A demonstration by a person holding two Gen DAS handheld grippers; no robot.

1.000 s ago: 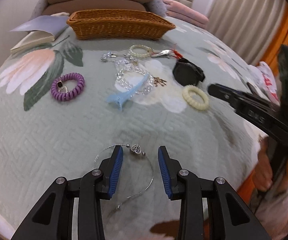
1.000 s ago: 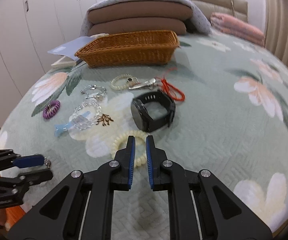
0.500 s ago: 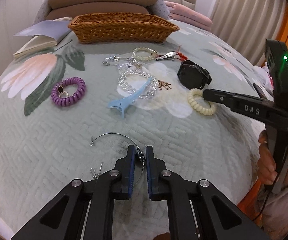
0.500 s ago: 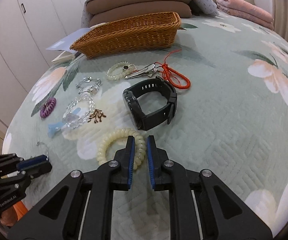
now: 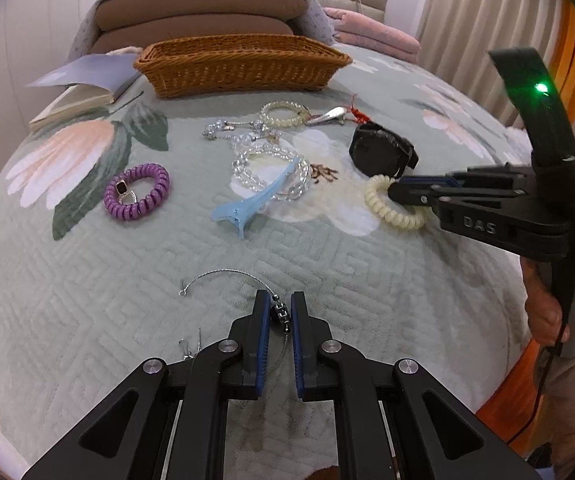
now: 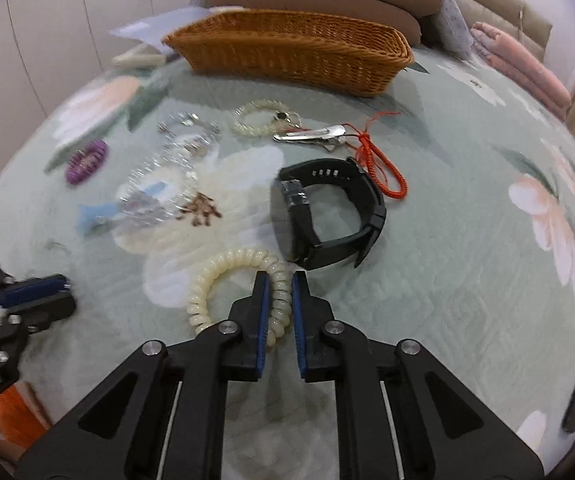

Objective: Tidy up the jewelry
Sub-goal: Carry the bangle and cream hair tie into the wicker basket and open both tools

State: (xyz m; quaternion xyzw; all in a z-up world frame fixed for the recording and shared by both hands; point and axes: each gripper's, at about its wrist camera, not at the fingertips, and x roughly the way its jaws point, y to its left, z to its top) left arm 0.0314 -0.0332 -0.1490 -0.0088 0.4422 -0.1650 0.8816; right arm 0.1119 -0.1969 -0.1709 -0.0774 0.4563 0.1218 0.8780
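Note:
My left gripper (image 5: 278,312) is shut on the bead of a thin silver wire bangle (image 5: 223,274) that lies on the green quilt. My right gripper (image 6: 278,292) is closed around the near side of a cream coil hair tie (image 6: 223,268), which also shows in the left wrist view (image 5: 375,200). The wicker basket (image 5: 239,66) stands at the back, and shows in the right wrist view (image 6: 287,50). Between lie a black watch (image 6: 327,216), a purple coil tie (image 5: 137,192), a blue hair clip (image 5: 255,204), clear bead bracelets (image 5: 271,168), a pearl bracelet (image 5: 283,114), a silver clip (image 6: 311,136) and a red cord (image 6: 379,160).
An open book (image 5: 79,88) lies left of the basket. Brown pillows (image 5: 199,16) and pink folded blankets (image 5: 371,36) are behind it. A small silver earring (image 5: 187,346) lies by my left fingers. The bed edge drops off near me, with curtains on the right.
My left gripper shut on the bangle's bead and has lifted it slightly. My right gripper moved forward and down and now grips the cream coil tie.

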